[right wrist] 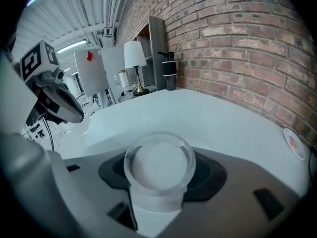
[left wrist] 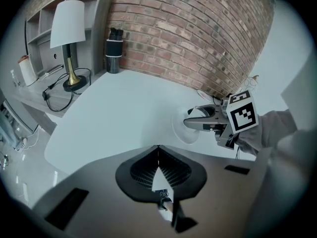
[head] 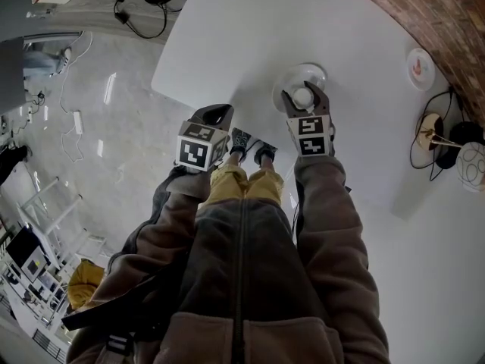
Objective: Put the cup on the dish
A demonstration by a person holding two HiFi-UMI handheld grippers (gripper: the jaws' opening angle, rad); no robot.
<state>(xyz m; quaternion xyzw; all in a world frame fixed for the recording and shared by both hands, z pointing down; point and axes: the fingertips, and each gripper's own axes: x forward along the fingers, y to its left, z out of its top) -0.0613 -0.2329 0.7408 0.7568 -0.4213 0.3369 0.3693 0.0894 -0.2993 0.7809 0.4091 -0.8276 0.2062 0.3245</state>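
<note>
A clear plastic cup [head: 302, 97] sits between the jaws of my right gripper [head: 303, 91], which is shut on it. In the right gripper view I look down into the cup's round mouth [right wrist: 158, 165]. The cup is held over a white dish [head: 292, 78] on the white table; in the left gripper view the dish [left wrist: 184, 132] lies right under the right gripper [left wrist: 195, 120]. Whether the cup touches the dish I cannot tell. My left gripper [head: 220, 114] hangs at the table's near edge, left of the dish, its jaws [left wrist: 158, 148] shut with nothing in them.
A small plate with a red mark [head: 419, 68] lies at the table's far right by the brick wall. A lamp [left wrist: 69, 38] and a black bottle [left wrist: 113, 51] stand at the far end. Cables and round lamps [head: 447, 139] lie on the floor at the right.
</note>
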